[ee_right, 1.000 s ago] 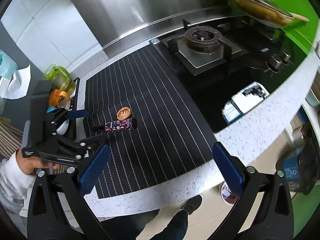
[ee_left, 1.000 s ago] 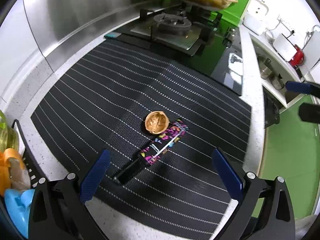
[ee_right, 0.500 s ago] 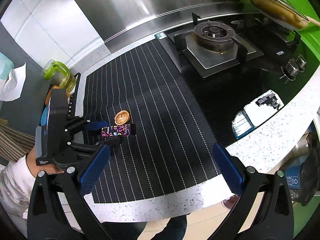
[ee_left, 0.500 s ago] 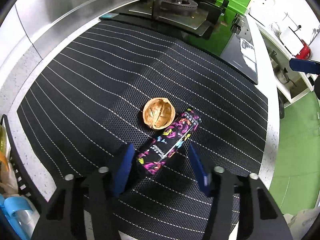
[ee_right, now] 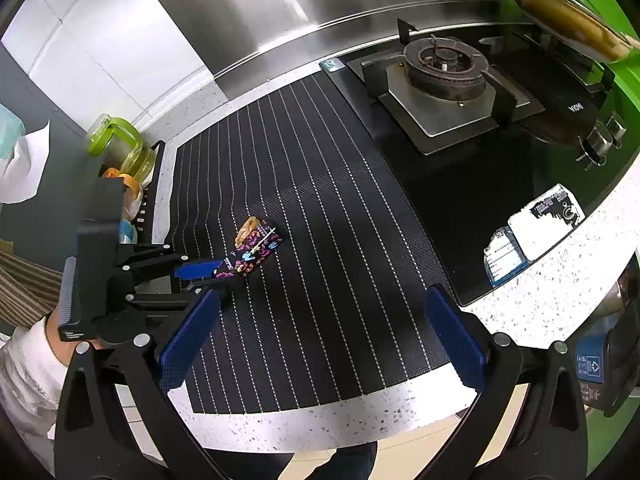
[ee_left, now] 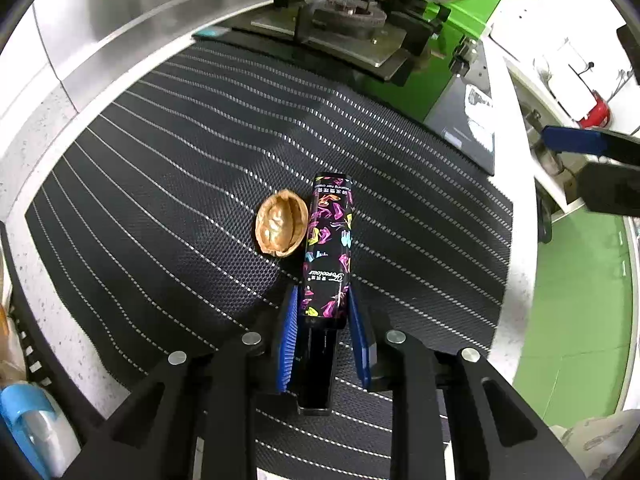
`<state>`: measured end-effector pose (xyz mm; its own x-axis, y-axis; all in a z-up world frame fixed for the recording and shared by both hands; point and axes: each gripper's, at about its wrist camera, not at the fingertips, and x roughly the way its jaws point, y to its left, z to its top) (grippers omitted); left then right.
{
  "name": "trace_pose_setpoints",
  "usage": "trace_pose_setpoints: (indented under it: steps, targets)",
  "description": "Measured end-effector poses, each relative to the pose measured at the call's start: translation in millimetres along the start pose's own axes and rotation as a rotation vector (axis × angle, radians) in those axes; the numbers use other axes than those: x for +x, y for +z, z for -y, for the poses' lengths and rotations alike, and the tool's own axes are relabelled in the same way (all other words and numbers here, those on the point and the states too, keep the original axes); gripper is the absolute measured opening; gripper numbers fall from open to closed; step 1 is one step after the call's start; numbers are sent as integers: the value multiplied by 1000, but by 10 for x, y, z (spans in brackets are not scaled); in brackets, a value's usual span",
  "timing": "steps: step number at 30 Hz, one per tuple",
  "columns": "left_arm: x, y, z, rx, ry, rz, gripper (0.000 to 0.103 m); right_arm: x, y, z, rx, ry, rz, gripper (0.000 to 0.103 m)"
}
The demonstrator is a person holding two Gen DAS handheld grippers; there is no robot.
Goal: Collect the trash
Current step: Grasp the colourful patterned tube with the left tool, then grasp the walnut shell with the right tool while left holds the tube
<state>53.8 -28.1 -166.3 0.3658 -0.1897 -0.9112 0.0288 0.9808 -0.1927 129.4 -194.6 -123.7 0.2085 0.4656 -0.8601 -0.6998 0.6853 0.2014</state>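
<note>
A: Where is the trash?

B: On the striped mat (ee_left: pixel 168 184); a long box (ee_left: pixel 328 256) with a bright pattern on black lies there, and half a walnut shell (ee_left: pixel 281 227) sits just left of it, touching its side.

A: And the left gripper (ee_left: pixel 323 320)?

B: Clenched on the near end of the box; the blue pads (ee_left: pixel 289 336) press on both long sides, and the far end points away toward the stove (ee_left: pixel 348 12); from the right wrist view the same grip shows at the left of the mat, with a hand (ee_right: pixel 60 350) in a white sleeve behind the tool.

A: Is the box off the mat?

B: I cannot tell; it looks low and close to the surface.

A: The right gripper (ee_right: pixel 320 336)?

B: Released; its jaws stand wide with nothing between them, above the near edge of the mat and the speckled counter (ee_right: pixel 560 292); it is well apart from the box.

A: Anything else nearby?

B: A pan (ee_right: pixel 560 4) at the far right over the stove; a green-lidded jug (ee_right: pixel 120 144) in a rack at the left of the mat; a white label (ee_right: pixel 536 232) on the black stove glass.
</note>
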Motion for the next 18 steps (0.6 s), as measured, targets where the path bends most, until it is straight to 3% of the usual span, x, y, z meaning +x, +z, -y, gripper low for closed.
trace_pose_setpoints:
  steps: [5, 18]
  targets:
    - [-257, 24, -6, -38, -1, 35, 24, 62, 80, -104, -32, 9, -11, 100]
    - [-544, 24, -438, -203, 100, 60, 24, 574, 310, -463, -194, 11, -97, 100]
